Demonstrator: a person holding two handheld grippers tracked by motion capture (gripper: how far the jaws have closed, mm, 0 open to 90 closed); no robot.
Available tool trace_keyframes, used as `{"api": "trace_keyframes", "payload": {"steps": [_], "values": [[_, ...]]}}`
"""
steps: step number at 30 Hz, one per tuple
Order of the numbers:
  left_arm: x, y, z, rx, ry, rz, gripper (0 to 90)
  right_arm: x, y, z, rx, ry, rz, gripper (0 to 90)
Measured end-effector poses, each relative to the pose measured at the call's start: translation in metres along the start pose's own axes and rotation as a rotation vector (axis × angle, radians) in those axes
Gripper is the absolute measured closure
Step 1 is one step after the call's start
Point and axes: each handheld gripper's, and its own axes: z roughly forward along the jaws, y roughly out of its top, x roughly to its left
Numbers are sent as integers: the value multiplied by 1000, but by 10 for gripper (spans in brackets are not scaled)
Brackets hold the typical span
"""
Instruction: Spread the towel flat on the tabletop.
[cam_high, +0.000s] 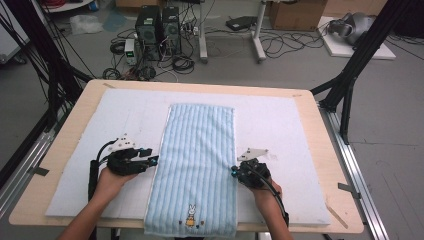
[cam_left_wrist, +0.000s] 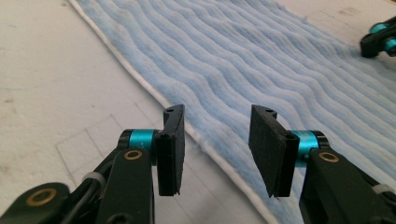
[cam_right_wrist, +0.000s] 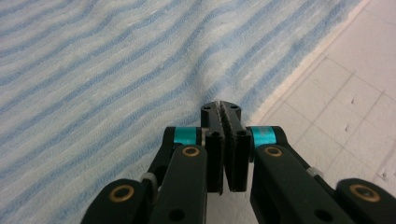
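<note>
Towel (cam_high: 196, 165) time! From up high, the blue stripy towel lies flat down the middle of the white mat (cam_high: 280, 125), and its bunny end hangs over the table (cam_high: 330, 150) edge near me. My left claw (cam_high: 152, 161) sits at its left side, my right claw (cam_high: 234, 171) at its right side.

Looking along my left claw (cam_left_wrist: 217, 147), the jaws are spread apart, with the white towel hem (cam_left_wrist: 205, 142) running between them but not touched. I should slide lower and squeeze only the hem.

Looking along my right claw (cam_right_wrist: 225, 140), the jaws are pressed together at the towel's edge (cam_right_wrist: 280, 88). The cloth puckers right there, but I cannot tell if any is really caught, because the tips hide it. I should lift both sides evenly.
</note>
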Motion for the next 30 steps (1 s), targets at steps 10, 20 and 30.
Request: {"api": "trace_keyframes", "payload": {"steps": [10, 20, 30], "values": [[29, 20, 37, -14, 69, -57, 572, -41, 14, 6, -171, -88, 130, 632], [41, 24, 56, -28, 85, -116, 531, -86, 65, 63, -117, -154, 222, 660], [49, 32, 64, -26, 103, -139, 545, -100, 77, 80, -61, -214, 223, 794]]}}
